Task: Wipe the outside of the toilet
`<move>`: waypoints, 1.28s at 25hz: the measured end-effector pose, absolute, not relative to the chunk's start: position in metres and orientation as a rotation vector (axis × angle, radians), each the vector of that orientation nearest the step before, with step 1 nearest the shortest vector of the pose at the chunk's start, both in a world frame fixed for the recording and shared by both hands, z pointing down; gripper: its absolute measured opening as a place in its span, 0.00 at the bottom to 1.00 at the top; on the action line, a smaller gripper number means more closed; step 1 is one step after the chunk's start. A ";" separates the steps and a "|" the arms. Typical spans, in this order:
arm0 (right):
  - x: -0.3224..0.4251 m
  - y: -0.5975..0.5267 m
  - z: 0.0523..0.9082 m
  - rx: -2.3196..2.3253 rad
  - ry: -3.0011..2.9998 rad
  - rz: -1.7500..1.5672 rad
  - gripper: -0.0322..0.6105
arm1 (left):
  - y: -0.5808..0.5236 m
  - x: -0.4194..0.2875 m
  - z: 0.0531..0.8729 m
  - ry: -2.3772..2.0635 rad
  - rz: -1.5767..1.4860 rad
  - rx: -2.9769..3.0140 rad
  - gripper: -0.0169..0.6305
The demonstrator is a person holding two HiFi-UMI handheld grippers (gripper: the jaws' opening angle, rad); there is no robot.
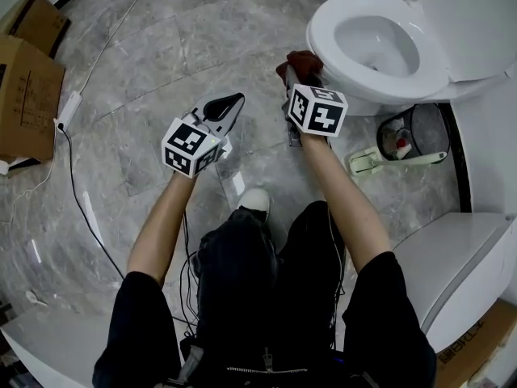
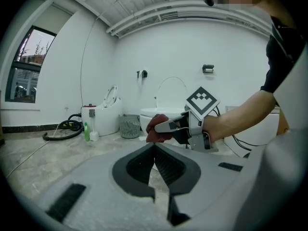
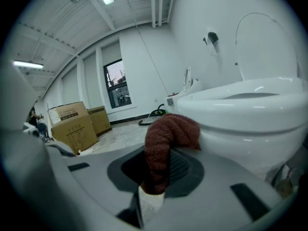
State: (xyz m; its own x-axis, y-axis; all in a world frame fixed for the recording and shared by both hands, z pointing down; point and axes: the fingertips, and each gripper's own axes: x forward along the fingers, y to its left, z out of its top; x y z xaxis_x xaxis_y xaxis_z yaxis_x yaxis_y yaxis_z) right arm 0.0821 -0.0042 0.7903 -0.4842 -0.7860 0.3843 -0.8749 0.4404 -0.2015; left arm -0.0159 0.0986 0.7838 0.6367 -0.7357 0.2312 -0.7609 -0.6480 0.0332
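Right hand-held gripper, forearm extended, holds red cloth against toilet; left hand-held gripper hovers closed, empty

Print on the cardboard boxes is too small to read

Grey marble-patterned floor carries the white toilet at its far right. Two cardboard boxes stand along the left edge, with a thin white cable trailing beside them. A black mesh bin and a pale green handled tool sit just beside the toilet's base.
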 end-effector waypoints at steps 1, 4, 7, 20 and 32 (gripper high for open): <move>0.084 0.003 0.791 1.418 -2.472 0.515 0.15 | 0.099 -0.015 0.784 -1.248 0.297 2.726 0.02; 0.095 0.026 0.791 1.339 -2.496 0.398 0.15 | 0.098 -0.007 0.783 -1.235 0.292 2.736 0.02; 0.110 0.052 0.792 1.257 -2.507 0.302 0.15 | 0.095 0.005 0.783 -1.213 0.277 2.746 0.02; 0.281 0.080 0.816 1.511 -2.293 0.327 0.16 | 0.082 0.091 0.792 -1.010 0.255 2.822 0.02; 0.423 0.019 0.838 1.788 -1.904 0.385 0.16 | 0.072 0.114 0.807 -0.948 0.263 2.814 0.02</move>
State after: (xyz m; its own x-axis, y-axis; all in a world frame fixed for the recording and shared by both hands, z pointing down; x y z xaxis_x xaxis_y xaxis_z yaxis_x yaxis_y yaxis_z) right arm 0.4232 0.0191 0.8379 -0.0157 -0.8466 0.5320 -0.9868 0.0988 0.1282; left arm 0.1138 0.0724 0.8071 0.7835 -0.5827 0.2161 -0.6108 -0.7860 0.0952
